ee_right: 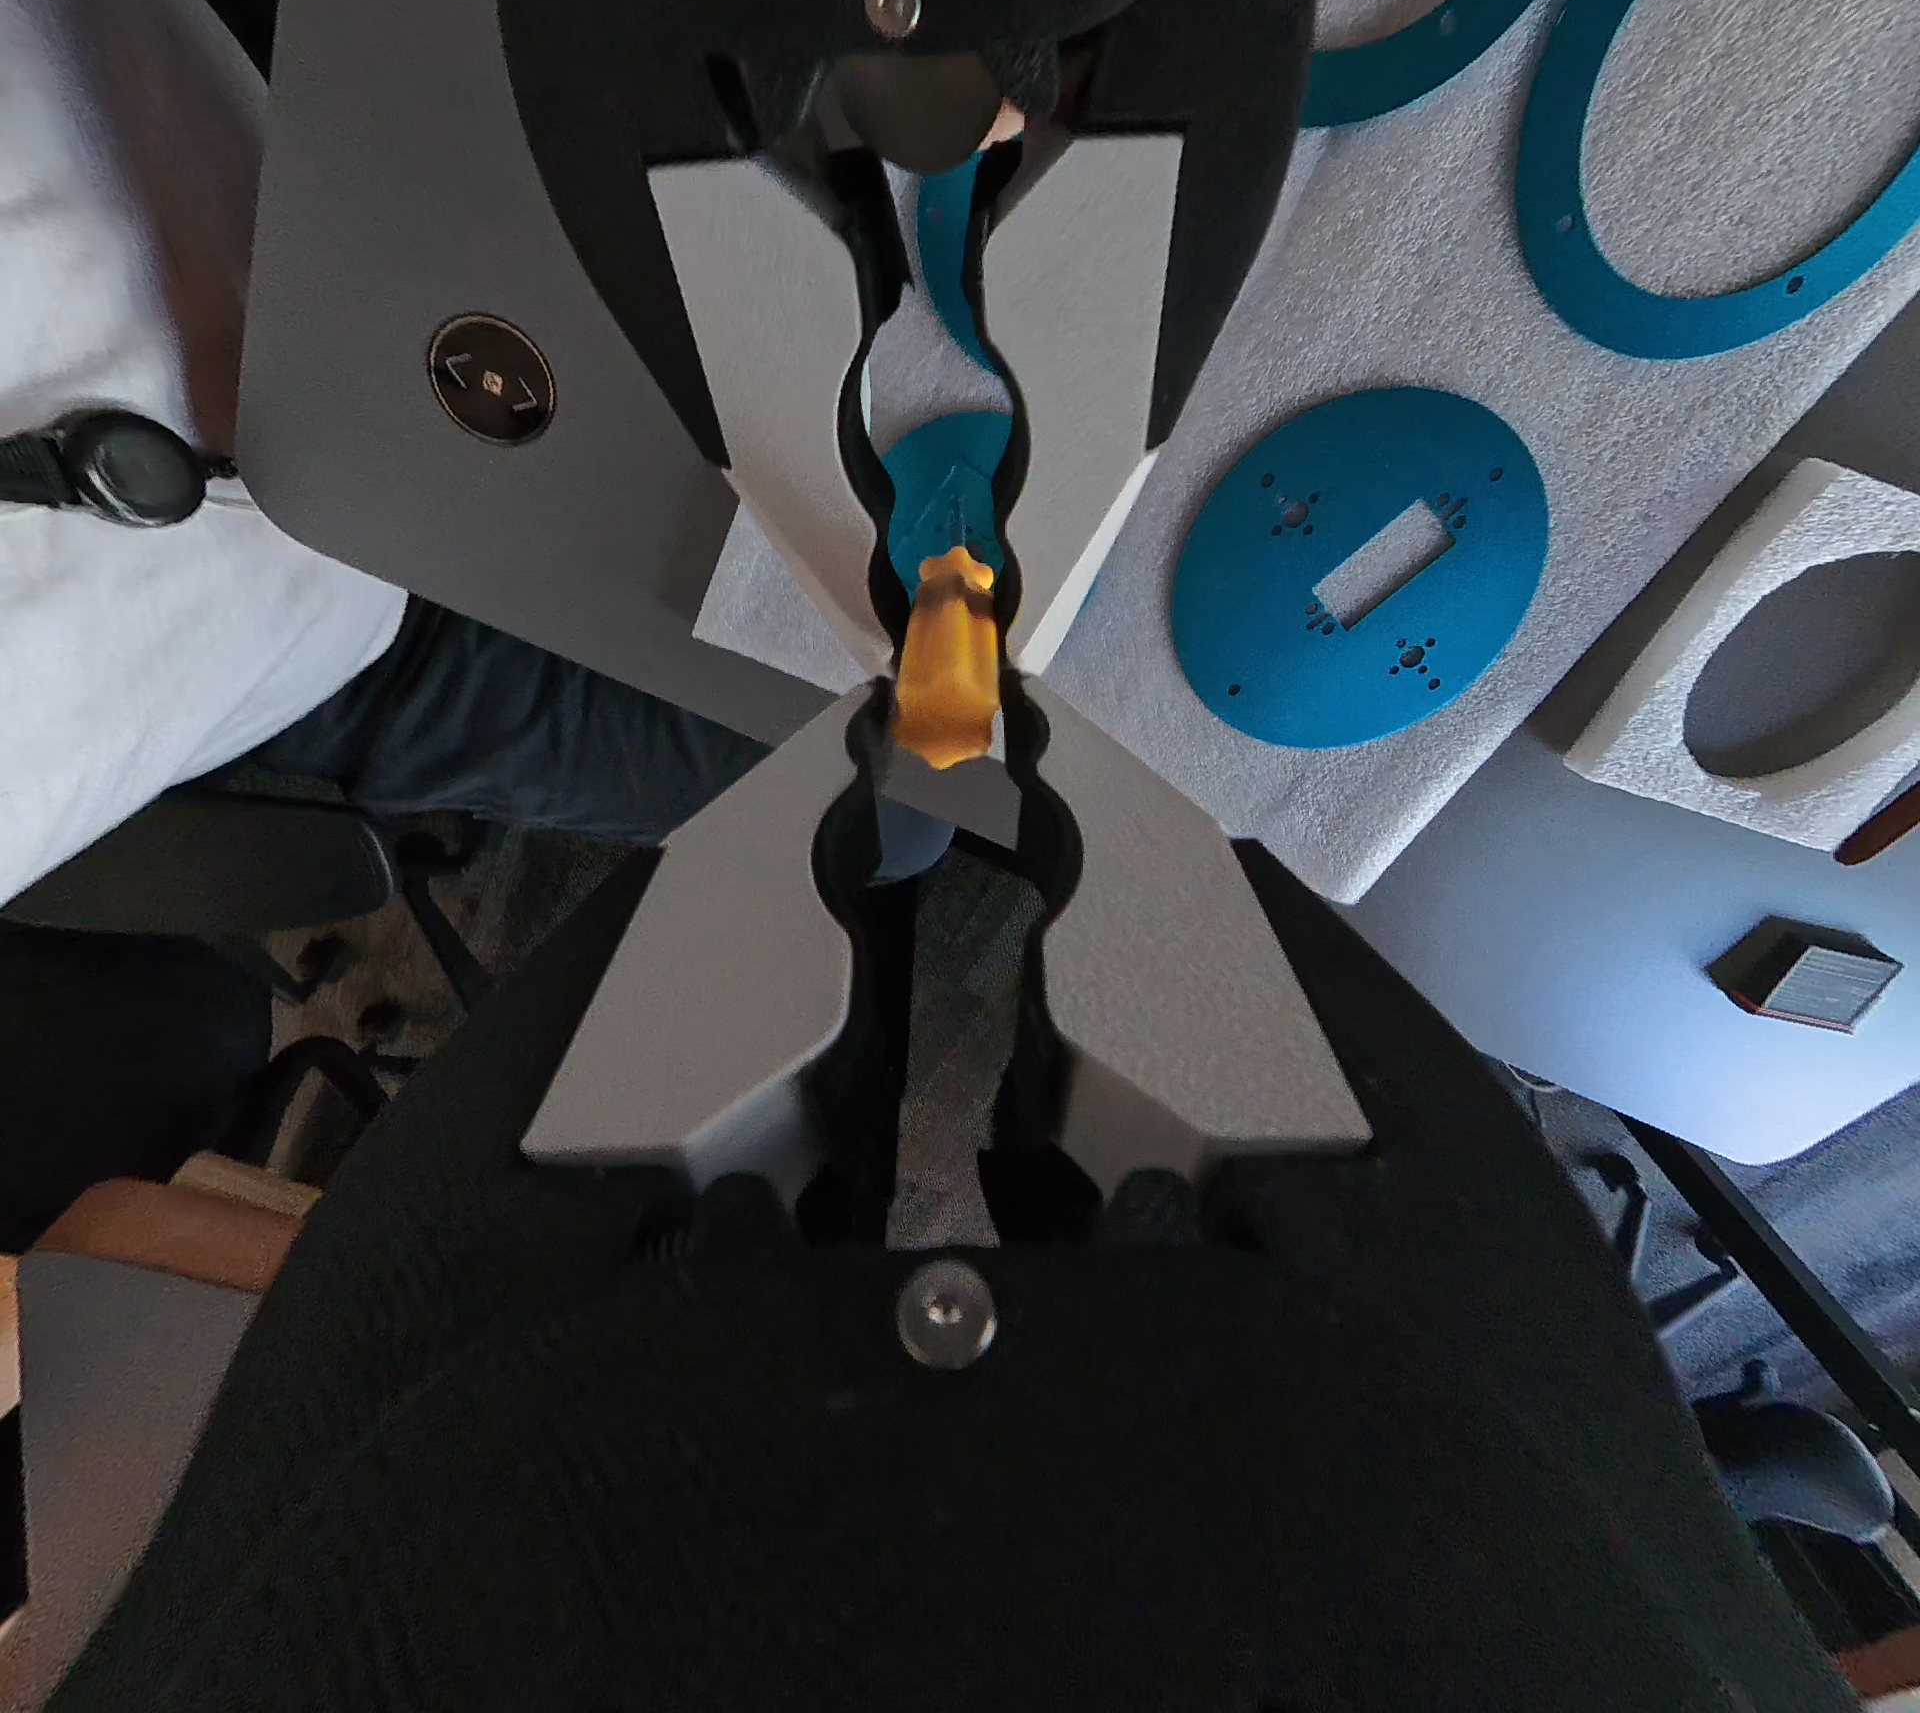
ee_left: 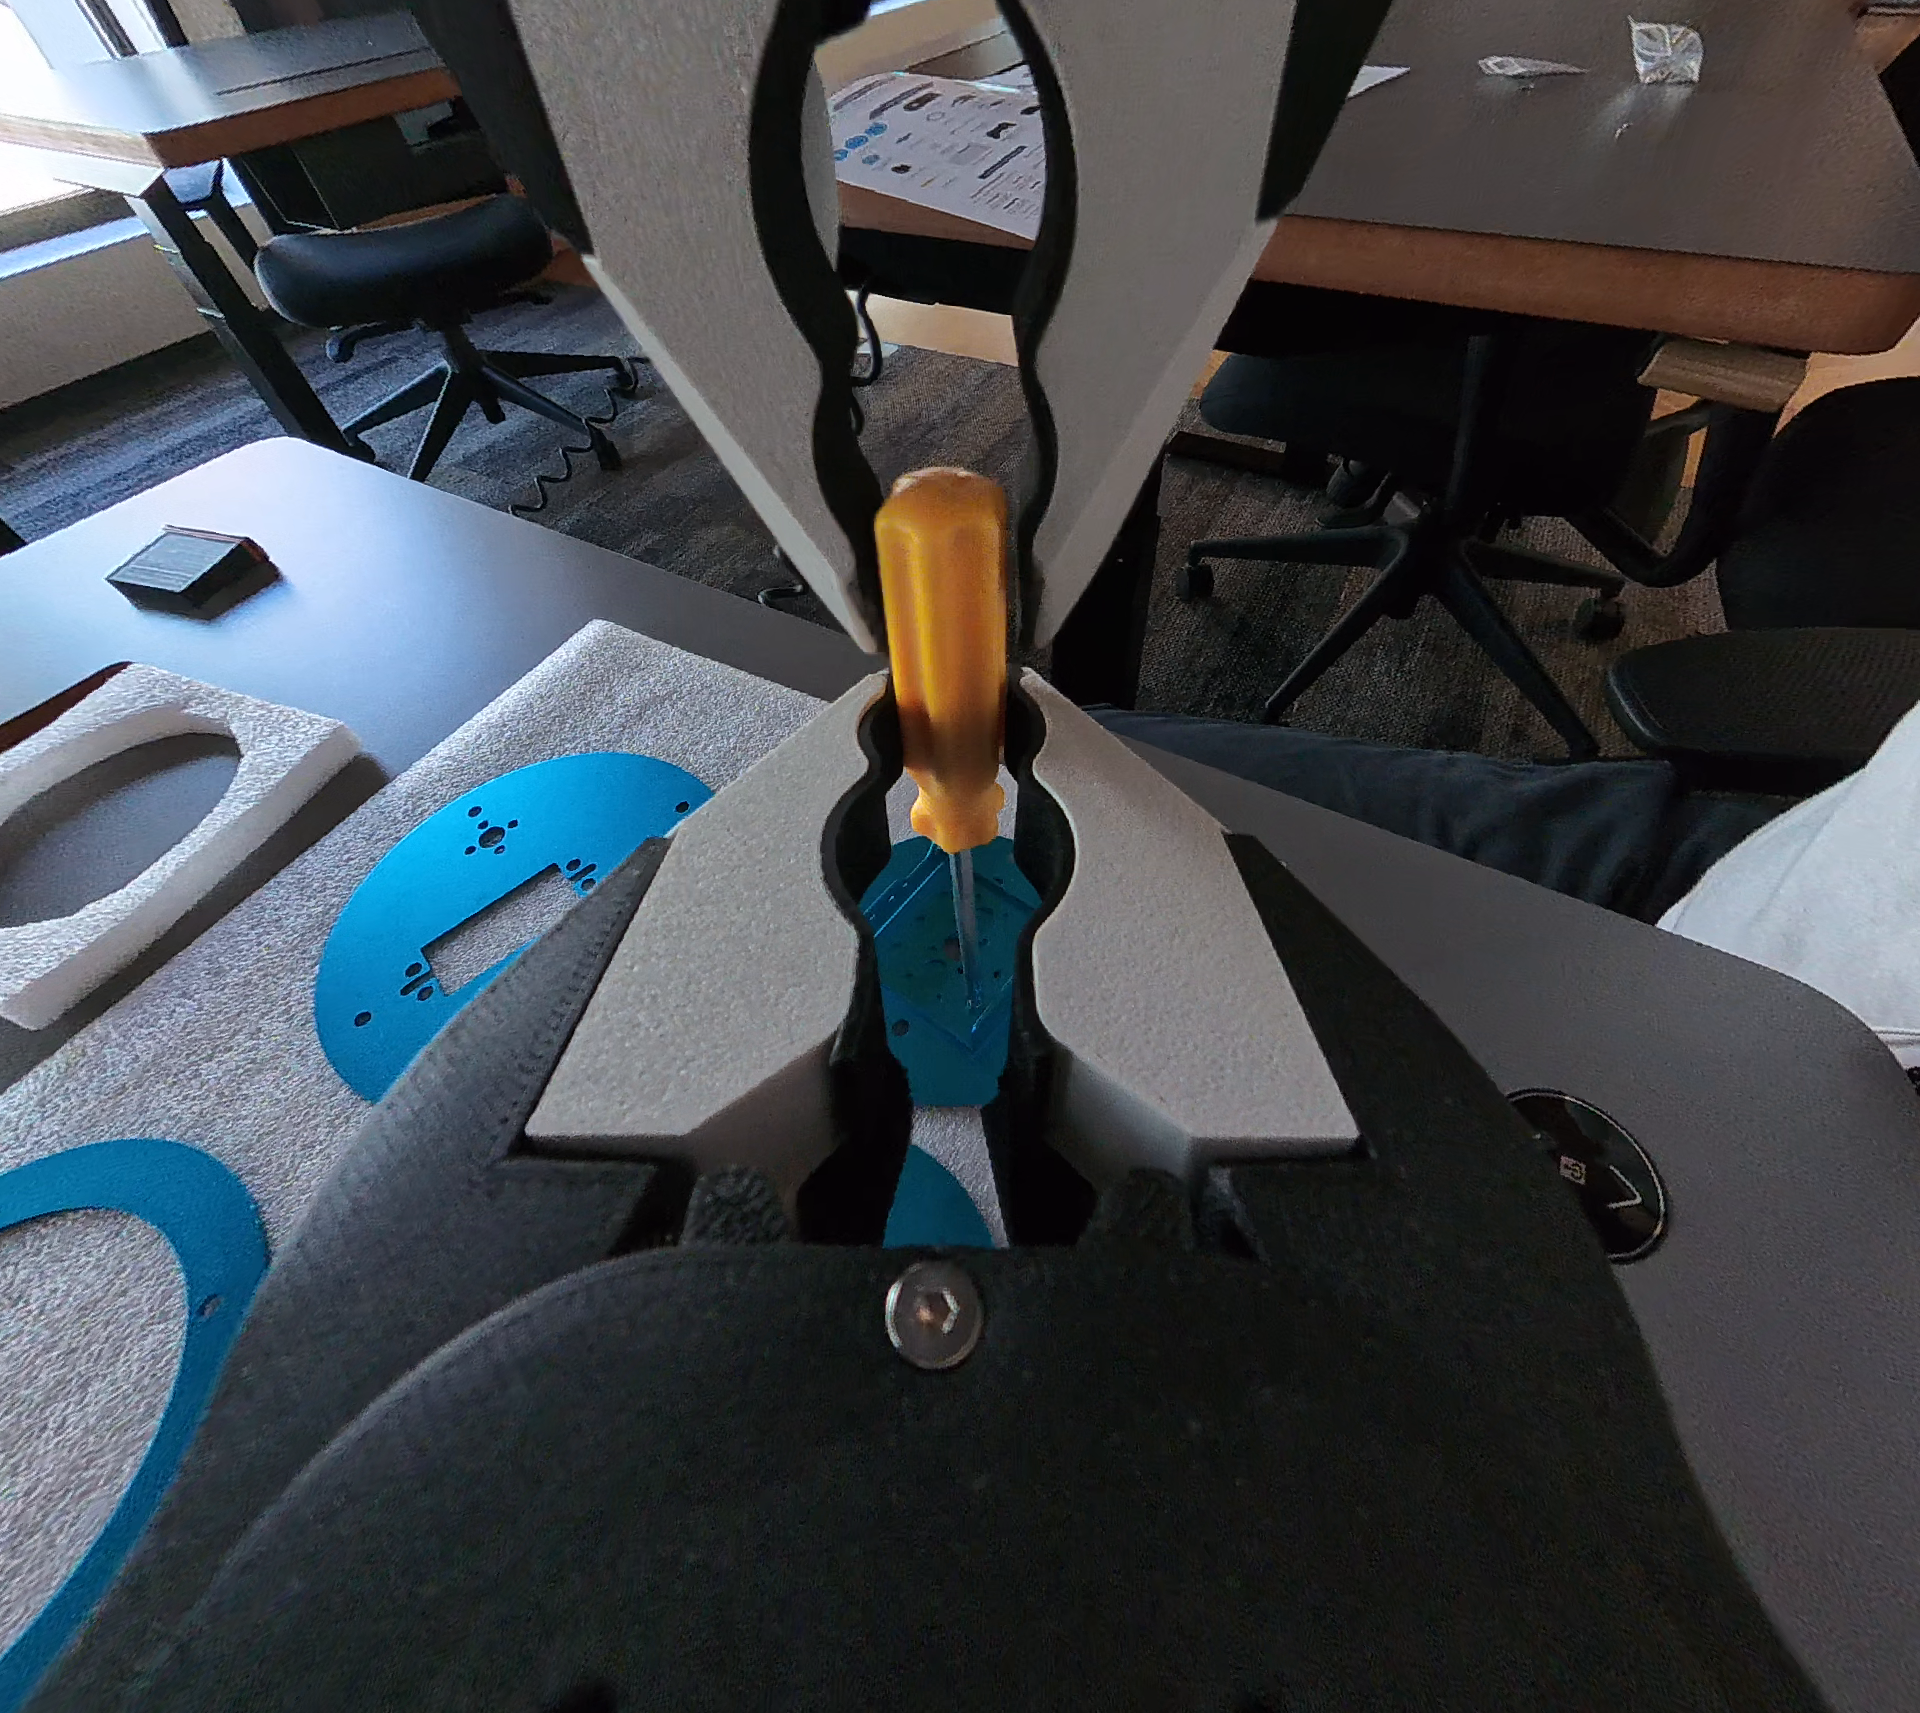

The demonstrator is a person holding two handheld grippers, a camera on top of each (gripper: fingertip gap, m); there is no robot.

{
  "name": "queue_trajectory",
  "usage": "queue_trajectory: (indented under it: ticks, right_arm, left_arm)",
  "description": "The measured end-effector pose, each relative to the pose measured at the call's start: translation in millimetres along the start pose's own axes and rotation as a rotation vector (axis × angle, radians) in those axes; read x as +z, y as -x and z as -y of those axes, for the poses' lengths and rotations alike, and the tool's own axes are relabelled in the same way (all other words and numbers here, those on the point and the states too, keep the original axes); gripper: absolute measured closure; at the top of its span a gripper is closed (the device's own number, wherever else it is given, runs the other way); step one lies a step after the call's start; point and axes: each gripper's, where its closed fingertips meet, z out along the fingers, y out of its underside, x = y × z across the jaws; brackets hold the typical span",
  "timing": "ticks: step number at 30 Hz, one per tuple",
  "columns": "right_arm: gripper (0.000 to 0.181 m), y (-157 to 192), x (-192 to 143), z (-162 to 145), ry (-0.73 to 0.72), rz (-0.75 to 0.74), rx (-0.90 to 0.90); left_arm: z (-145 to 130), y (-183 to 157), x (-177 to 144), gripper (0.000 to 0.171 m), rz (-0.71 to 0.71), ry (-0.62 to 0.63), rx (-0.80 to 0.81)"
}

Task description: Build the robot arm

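Clamped between both grippers' fingertips, left gripper (ee_left: 945,676) and right gripper (ee_right: 945,687), an orange plastic-handled screwdriver (ee_left: 943,655) is held over a small blue perforated metal bracket (ee_left: 940,946).

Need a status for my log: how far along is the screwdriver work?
Laid out: blue disc and ring lie loose on foam. In hand: left gripper and right gripper both clamp the orange screwdriver, tip on a small blue bracket. Remaining: disc and ring unjoined.
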Motion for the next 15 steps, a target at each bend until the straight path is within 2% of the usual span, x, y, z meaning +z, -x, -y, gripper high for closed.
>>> queue_trajectory:
  ticks: [7, 11, 15]
  right_arm:
    - [0.166, -2.0, 1.0, 5.0, -0.038, 0.002, 0.016]
    - [0.166, -5.2, 1.2, 3.2, -0.054, 0.020, 0.156]
    - [0.166, -7.4, 1.2, 1.5, -0.080, 0.033, 0.320]
  left_arm:
    - [-0.5, 2.2, -3.1, 0.155, 0.006, -0.011, -0.014]
    - [-0.3, 6.0, -1.7, 0.153, 0.023, 0.002, -0.049]
    - [-0.5, 11.4, -0.2, 0.152, 0.110, 0.022, 0.014]
